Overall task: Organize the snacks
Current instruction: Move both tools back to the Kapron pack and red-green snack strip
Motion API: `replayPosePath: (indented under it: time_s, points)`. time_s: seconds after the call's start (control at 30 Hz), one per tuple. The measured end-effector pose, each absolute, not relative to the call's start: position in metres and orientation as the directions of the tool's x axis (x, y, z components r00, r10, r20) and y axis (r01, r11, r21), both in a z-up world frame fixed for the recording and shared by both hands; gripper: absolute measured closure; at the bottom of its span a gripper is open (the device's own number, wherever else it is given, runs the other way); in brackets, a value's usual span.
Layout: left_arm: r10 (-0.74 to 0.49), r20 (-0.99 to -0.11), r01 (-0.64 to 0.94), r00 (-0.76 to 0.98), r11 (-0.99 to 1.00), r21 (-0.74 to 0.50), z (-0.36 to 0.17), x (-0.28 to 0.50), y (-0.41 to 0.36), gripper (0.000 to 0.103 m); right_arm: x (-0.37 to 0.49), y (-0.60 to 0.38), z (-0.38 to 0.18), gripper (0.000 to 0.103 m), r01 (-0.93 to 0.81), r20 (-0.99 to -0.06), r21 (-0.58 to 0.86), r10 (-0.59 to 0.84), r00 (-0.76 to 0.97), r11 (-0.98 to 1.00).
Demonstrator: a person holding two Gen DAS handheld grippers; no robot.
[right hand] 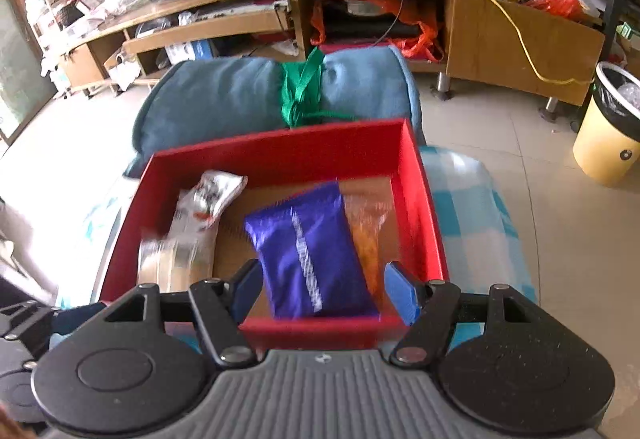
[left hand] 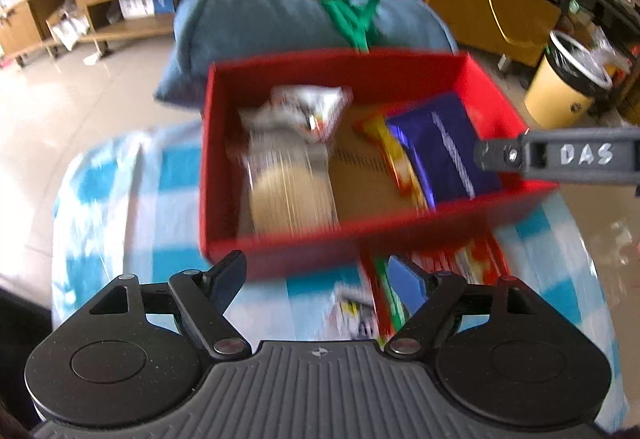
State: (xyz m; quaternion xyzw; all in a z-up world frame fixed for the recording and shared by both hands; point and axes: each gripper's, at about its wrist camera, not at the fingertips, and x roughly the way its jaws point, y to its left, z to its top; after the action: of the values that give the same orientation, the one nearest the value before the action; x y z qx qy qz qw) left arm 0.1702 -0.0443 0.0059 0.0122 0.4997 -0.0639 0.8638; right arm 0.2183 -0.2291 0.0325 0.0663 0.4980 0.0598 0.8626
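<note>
A red box (left hand: 304,247) (right hand: 424,207) stands on a blue-and-white checked cloth (left hand: 120,199). Inside lie a purple packet (left hand: 444,147) (right hand: 308,251), an orange-yellow packet (left hand: 396,155) (right hand: 366,231), a white packet (left hand: 308,107) (right hand: 212,191) and a clear pack of round biscuits (left hand: 288,191) (right hand: 172,263). A red-green snack packet (left hand: 452,271) lies on the cloth in front of the box. My left gripper (left hand: 316,279) is open and empty just before the box's near wall. My right gripper (right hand: 320,291) is open and empty over the box's near edge, above the purple packet; it shows in the left wrist view (left hand: 560,155).
A blue cushion tied with green ribbon (left hand: 260,23) (right hand: 240,95) lies behind the box. A yellow bin (left hand: 560,95) (right hand: 608,143) stands on the floor at the right. A wooden TV cabinet (right hand: 500,35) runs along the back.
</note>
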Motion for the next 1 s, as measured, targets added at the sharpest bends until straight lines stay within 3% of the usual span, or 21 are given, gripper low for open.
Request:
replayPosePath:
  time_s: [0.23,0.6,0.73,0.83,1.0]
  points:
    - [-0.148,-0.917,0.178,0.371,0.980,-0.086,-0.031,0.155,-0.050,0.021,0.191,-0.228,0.026,0.037,-0.073,-0.871,0.196,0.208,0.445,0.978]
    - [-0.104,-0.927,0.210,0.360,0.977,-0.028,-0.049,0.159,-0.060,0.025,0.201,-0.236,-0.019,0.037,-0.081,-0.920,0.202,0.218,0.326,0.976]
    - [-0.104,-0.928,0.204,0.357,0.978,-0.031,-0.046,0.150,-0.056,0.030,0.207,-0.233,-0.040,0.037,-0.079,-0.918,0.273,0.284,0.275,0.959]
    - [-0.094,-0.931,0.192,0.352,0.981,-0.026,-0.044,0.143,-0.049,0.031,0.202,-0.223,-0.042,0.030,-0.124,-0.914,0.264,0.289,0.285,0.957]
    - [-0.081,-0.943,0.163,0.322,0.986,-0.029,-0.043,0.132,-0.030,0.031,0.181,-0.211,-0.039,0.030,-0.173,-0.889,0.389,0.418,0.189,0.905]
